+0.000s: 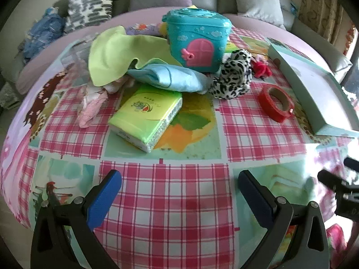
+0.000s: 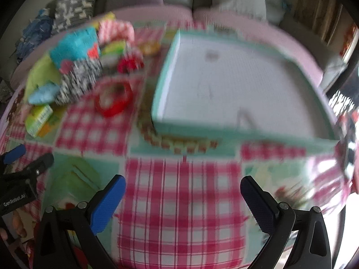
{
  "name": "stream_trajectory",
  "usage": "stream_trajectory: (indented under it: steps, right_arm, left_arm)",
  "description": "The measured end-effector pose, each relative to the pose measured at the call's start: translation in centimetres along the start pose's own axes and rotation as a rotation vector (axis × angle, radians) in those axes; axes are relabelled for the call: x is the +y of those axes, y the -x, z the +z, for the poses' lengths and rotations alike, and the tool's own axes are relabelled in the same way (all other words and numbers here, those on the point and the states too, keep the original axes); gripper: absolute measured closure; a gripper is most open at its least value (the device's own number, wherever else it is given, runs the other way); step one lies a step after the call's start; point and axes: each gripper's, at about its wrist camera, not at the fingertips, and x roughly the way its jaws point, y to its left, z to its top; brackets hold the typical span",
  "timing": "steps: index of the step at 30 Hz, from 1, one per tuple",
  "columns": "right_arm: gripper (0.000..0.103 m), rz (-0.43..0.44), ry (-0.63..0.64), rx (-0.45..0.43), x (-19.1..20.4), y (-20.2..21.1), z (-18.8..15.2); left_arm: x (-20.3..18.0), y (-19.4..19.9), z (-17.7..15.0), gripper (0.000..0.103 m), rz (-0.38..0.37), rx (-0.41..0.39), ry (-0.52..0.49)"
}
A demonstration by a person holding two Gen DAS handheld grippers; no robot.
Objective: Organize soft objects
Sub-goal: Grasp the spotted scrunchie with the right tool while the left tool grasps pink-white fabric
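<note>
A heap of soft things lies at the back of the table: a lime cloth (image 1: 112, 53), a light blue cloth (image 1: 170, 77), a leopard-print plush (image 1: 233, 76), pale pink fabric (image 1: 92, 105) and a green tissue pack (image 1: 145, 116). My left gripper (image 1: 179, 192) hovers open over the checked tablecloth, well short of the heap. In the blurred right wrist view my right gripper (image 2: 182, 199) is open too, in front of the empty teal tray (image 2: 224, 78). The heap shows there at the left, with the plush (image 2: 76, 83) and tissue pack (image 2: 38, 118).
A teal toy house box (image 1: 197, 42) with a pink door stands behind the cloths. A red tape roll (image 1: 276, 103) and a small red item (image 1: 262, 70) lie between the heap and the tray (image 1: 314, 89). Sofa cushions (image 1: 89, 9) line the far side.
</note>
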Motion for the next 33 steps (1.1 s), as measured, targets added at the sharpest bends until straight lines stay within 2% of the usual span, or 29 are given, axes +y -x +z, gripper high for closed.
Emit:
stream_trajectory:
  steps: [2, 6, 9, 11, 16, 21, 24, 26, 28, 29, 31, 33]
  right_arm:
    - [0.000, 0.047, 0.027, -0.045, 0.5, 1.4, 1.2]
    - [0.000, 0.140, 0.047, -0.122, 2.1, 3.8, 3.9]
    - [0.000, 0.193, 0.063, -0.163, 3.5, 4.8, 5.9]
    - [0.000, 0.225, 0.075, -0.189, 4.4, 5.4, 7.0]
    - [0.000, 0.285, 0.137, -0.224, 7.0, 5.5, 9.4]
    - [0.002, 0.346, 0.146, -0.167, 9.0, 2.8, 10.1]
    - [0.017, 0.377, 0.136, -0.121, 9.6, 0.9, 10.2]
    - [0.023, 0.381, 0.131, -0.099, 10.0, -0.3, 10.3]
    - [0.029, 0.386, 0.129, -0.085, 10.4, -1.1, 10.4]
    - [0.034, 0.390, 0.129, -0.082, 10.5, -1.2, 10.4]
    - [0.042, 0.395, 0.133, -0.068, 10.8, -1.9, 10.4]
    - [0.057, 0.402, 0.132, -0.053, 11.0, -2.5, 10.3]
  left_arm:
    - [0.5, 1.0, 0.5, 0.000, -0.025, -0.036, 0.001]
    - [1.9, 3.1, 2.8, 0.000, 0.006, -0.126, -0.016]
    - [3.9, 4.3, 4.9, 0.000, 0.004, -0.168, 0.018]
    - [5.3, 4.8, 6.0, 0.000, 0.033, -0.192, 0.036]
    - [9.2, 4.7, 7.6, 0.000, 0.112, -0.188, 0.090]
    - [11.7, 3.4, 6.9, 0.000, 0.121, -0.156, 0.151]
    - [12.3, 2.0, 6.8, 0.006, 0.118, -0.133, 0.159]
    - [12.5, 1.2, 6.5, 0.017, 0.111, -0.121, 0.160]
    - [12.6, 0.5, 6.4, 0.020, 0.093, -0.101, 0.169]
    - [12.7, 0.0, 6.4, 0.027, 0.087, -0.094, 0.175]
    - [12.8, -0.6, 6.4, 0.033, 0.074, -0.085, 0.174]
    - [12.9, -1.2, 6.4, 0.041, 0.058, -0.078, 0.178]
